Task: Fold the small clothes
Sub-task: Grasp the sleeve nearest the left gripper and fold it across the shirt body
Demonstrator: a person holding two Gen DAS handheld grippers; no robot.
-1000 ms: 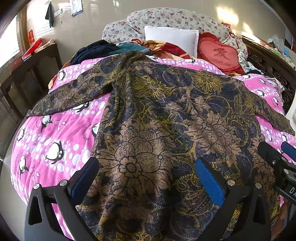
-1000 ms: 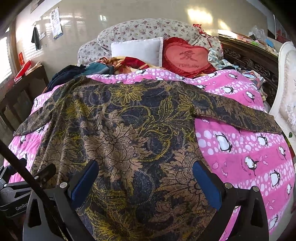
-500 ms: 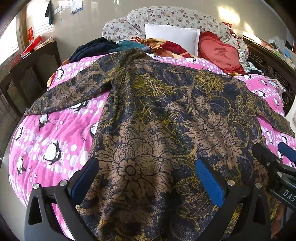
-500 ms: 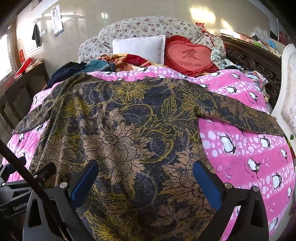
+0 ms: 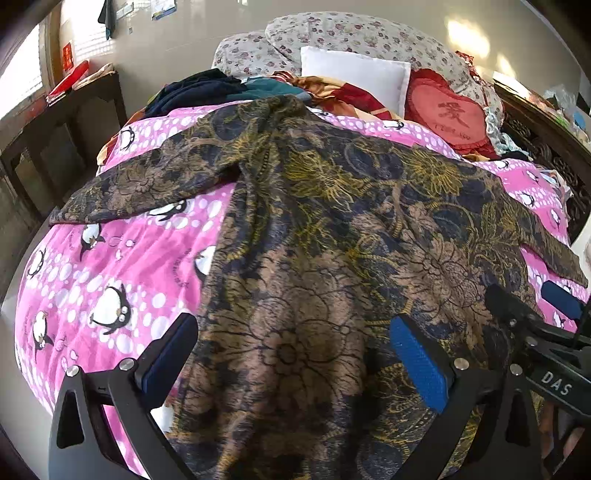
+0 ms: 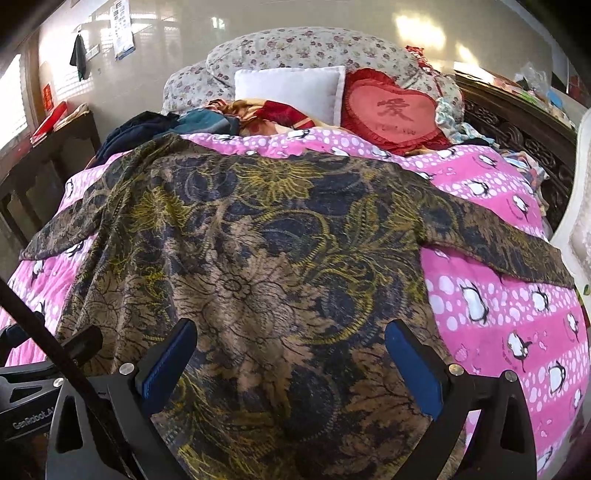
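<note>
Pink penguin quilt (image 5: 110, 266) beneath floral shirt (image 5: 332, 258), spread flat with sleeves out, soft, light and limp, best pinched at hem corners or sleeve ends; left gripper (image 5: 295, 354) and right gripper (image 6: 291, 354) wide apart, holding nothing.

Sunlit wall (image 6: 258, 14), dark side table (image 5: 70, 122)
</note>
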